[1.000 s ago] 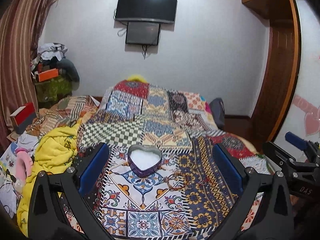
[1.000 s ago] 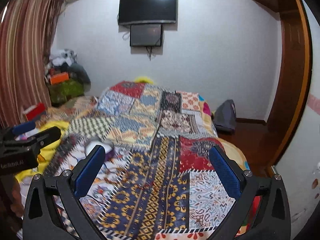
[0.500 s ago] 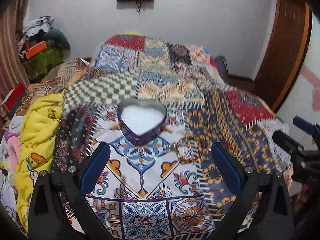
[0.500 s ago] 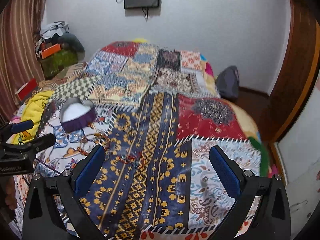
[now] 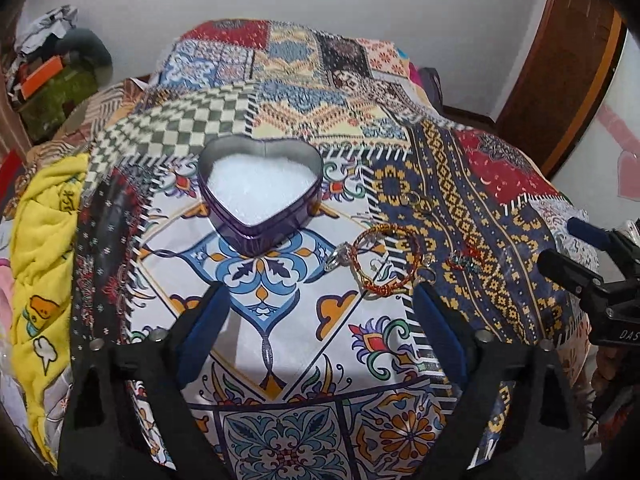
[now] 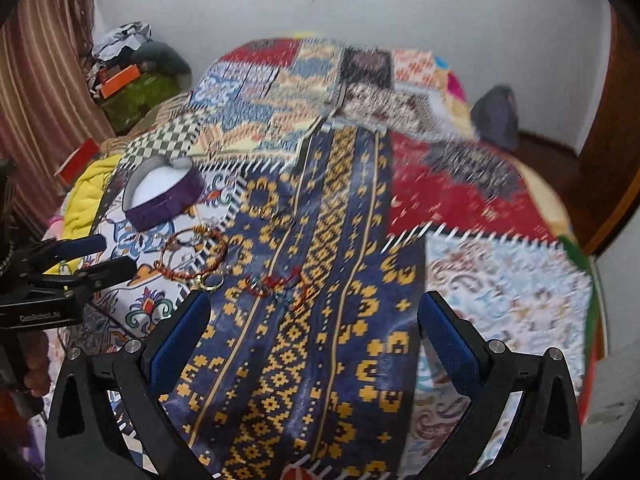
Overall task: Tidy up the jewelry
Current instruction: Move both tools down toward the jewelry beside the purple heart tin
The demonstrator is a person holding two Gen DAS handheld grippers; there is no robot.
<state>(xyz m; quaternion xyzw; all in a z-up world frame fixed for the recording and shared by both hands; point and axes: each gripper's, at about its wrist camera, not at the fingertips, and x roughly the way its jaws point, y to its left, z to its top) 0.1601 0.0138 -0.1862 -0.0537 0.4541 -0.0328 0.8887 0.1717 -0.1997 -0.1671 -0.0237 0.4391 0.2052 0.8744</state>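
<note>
A purple heart-shaped tin (image 5: 260,192) with white padding stands open on the patchwork bedspread; it also shows in the right wrist view (image 6: 160,196). To its right lie a red-and-gold bangle (image 5: 384,260) (image 6: 192,254), a small gold ring (image 5: 426,276) (image 6: 208,280), thin hoop earrings (image 5: 414,200) and a red thread bracelet (image 5: 464,260) (image 6: 276,284). My left gripper (image 5: 320,336) is open and empty, just short of the tin and bangle. My right gripper (image 6: 316,336) is open and empty, just short of the red thread bracelet.
The patterned bedspread (image 5: 280,92) covers the whole bed. A yellow blanket (image 5: 40,240) is bunched at the left edge. A cluttered pile with an orange box (image 6: 120,80) stands at the far left by the curtain. A dark bag (image 6: 496,116) and a wooden door lie at the right.
Both grippers have tilted down and moved closer to the bed. The tin and jewelry now look larger and nearer. Both grippers stay open.
</note>
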